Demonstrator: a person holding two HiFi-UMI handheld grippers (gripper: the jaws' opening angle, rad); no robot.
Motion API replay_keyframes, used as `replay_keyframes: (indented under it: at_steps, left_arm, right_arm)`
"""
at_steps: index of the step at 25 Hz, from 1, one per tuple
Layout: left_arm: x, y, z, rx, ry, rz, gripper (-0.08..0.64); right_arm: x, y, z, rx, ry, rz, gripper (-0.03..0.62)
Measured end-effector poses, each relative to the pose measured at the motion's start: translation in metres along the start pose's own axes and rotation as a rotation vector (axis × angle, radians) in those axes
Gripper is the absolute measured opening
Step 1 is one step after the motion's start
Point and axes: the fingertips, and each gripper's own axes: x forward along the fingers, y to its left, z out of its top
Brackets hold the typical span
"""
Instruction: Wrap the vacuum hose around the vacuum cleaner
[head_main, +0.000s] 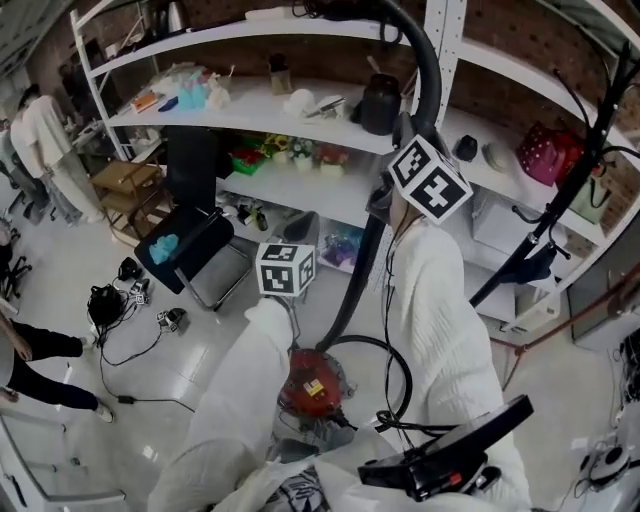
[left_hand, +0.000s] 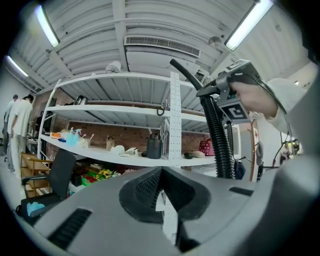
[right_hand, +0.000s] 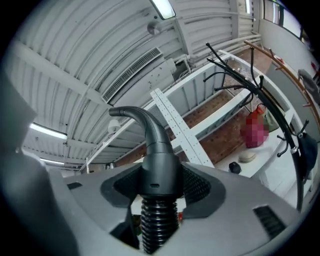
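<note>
The right gripper's (right_hand: 159, 187) jaws clench the vacuum hose (right_hand: 158, 222) at its smooth cuff, with ribbed tube on the near side and a curved pipe beyond. The left gripper's (left_hand: 161, 190) jaws are pressed together on nothing, and the hose stands off to their right. The hose rises from the red vacuum cleaner (head_main: 312, 385) on the floor, with both grippers above it.

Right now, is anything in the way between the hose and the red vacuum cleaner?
Nothing visible blocks it. The right claw grips the hose up high, and the hose runs freely down to the vacuum cleaner. Only the shut, empty left claw hovers over it.
</note>
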Motion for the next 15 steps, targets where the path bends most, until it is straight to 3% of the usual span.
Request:
replay_keyframes:
  at_steps: [5, 9, 12, 15]
  left_arm:
    - [-0.041, 0.105, -0.013, 0.019, 0.003, 0.042, 0.000]
    - [-0.061, 0.205, -0.020, 0.039, 0.026, 0.042, 0.000]
    - [-0.078, 0.271, -0.014, 0.010, 0.015, 0.046, 0.000]
    - [-0.094, 0.319, -0.012, -0.005, 0.015, 0.058, 0.000]
  right_arm:
    - [0.027, 0.091, -0.062, -0.009, 0.010, 0.036, 0.235]
    - [0.055, 0.186, -0.089, -0.005, -0.080, 0.078, 0.235]
    - [0.061, 0.265, -0.105, -0.037, -0.129, 0.135, 0.235]
    - [0.064, 0.323, -0.144, -0.026, -0.090, 0.172, 0.235]
